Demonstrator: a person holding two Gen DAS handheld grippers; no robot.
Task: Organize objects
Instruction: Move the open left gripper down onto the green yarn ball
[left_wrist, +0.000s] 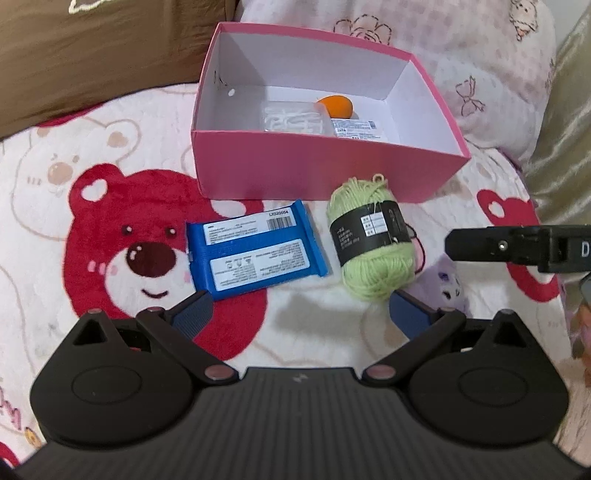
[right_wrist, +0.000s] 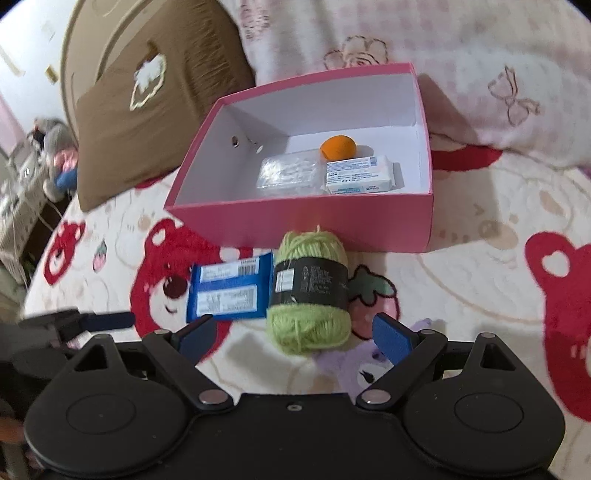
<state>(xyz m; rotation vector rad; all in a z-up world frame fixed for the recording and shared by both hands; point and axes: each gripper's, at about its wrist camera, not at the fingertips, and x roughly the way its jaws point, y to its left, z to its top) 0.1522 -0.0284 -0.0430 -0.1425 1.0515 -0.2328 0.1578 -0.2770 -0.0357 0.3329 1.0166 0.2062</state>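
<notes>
A pink box (left_wrist: 317, 168) (right_wrist: 258, 221) stands open on the bed. Inside lie an orange ball (left_wrist: 336, 105) (right_wrist: 338, 147), a clear packet (left_wrist: 293, 118) (right_wrist: 286, 171) and a white labelled pack (right_wrist: 356, 173). In front of the box lie a blue packet (left_wrist: 255, 249) (right_wrist: 229, 290) and a green yarn skein (left_wrist: 373, 240) (right_wrist: 310, 295) with a black band. My left gripper (left_wrist: 299, 314) is open just short of both, nothing between its fingers. My right gripper (right_wrist: 293, 336) is open, the skein's near end between its blue pads without contact. Each gripper shows at the other view's edge.
The bedspread (left_wrist: 110, 221) is printed with red bears and strawberries. A brown pillow (left_wrist: 92, 55) (right_wrist: 147, 110) lies behind the box at the left, a pink pillow (left_wrist: 461, 55) behind it at the right. A plush toy (right_wrist: 55, 155) sits off the bed's left edge.
</notes>
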